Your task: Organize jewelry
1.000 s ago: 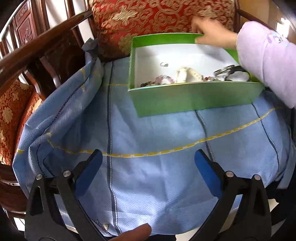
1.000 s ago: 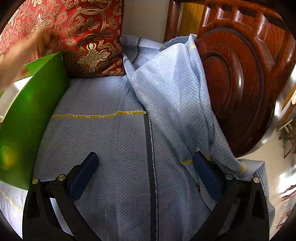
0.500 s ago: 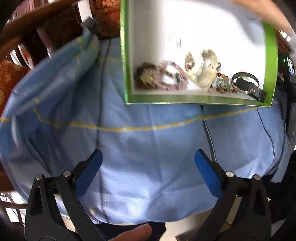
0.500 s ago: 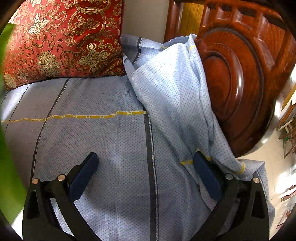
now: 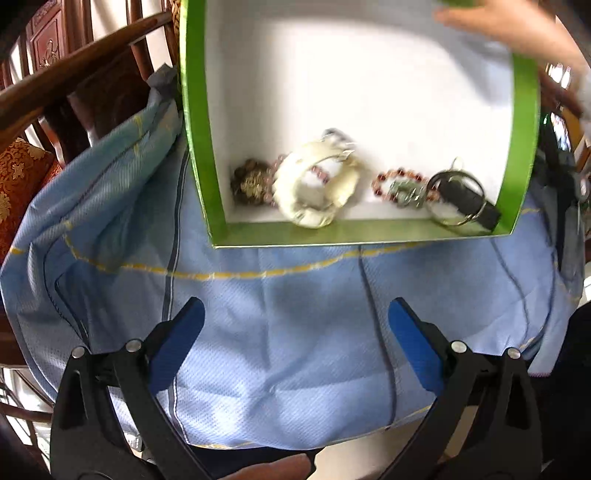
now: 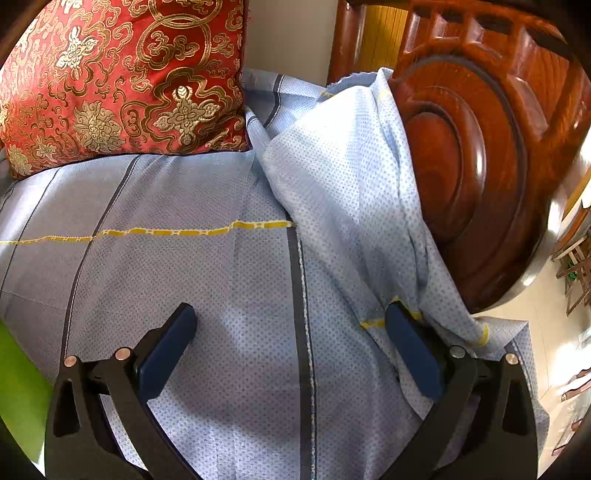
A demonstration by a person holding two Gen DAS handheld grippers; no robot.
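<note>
A green box (image 5: 201, 147) with a white inside is tipped up toward the left wrist camera, held by a hand (image 5: 506, 26) at its top right. Jewelry has slid to its low edge: a white bangle (image 5: 314, 192), a brown bead cluster (image 5: 251, 181), a red bead string (image 5: 397, 184) and a black strap with metal rings (image 5: 463, 201). My left gripper (image 5: 295, 321) hangs open over the blue cloth (image 5: 295, 332), short of the box. My right gripper (image 6: 290, 325) is open over bare cloth; only a green corner of the box (image 6: 18, 387) shows there.
A red and gold cushion (image 6: 122, 81) lies at the back. Carved dark wooden chair arms rise on the left (image 5: 74, 74) and the right (image 6: 472, 166). The blue cloth drapes over the seat and its front edge. A fingertip (image 5: 280, 467) shows at the bottom.
The hand has lifted the box off the cloth and tilted it toward the left camera, so the jewelry slid to its low edge. The box has left the right view. Both grippers stayed open.
</note>
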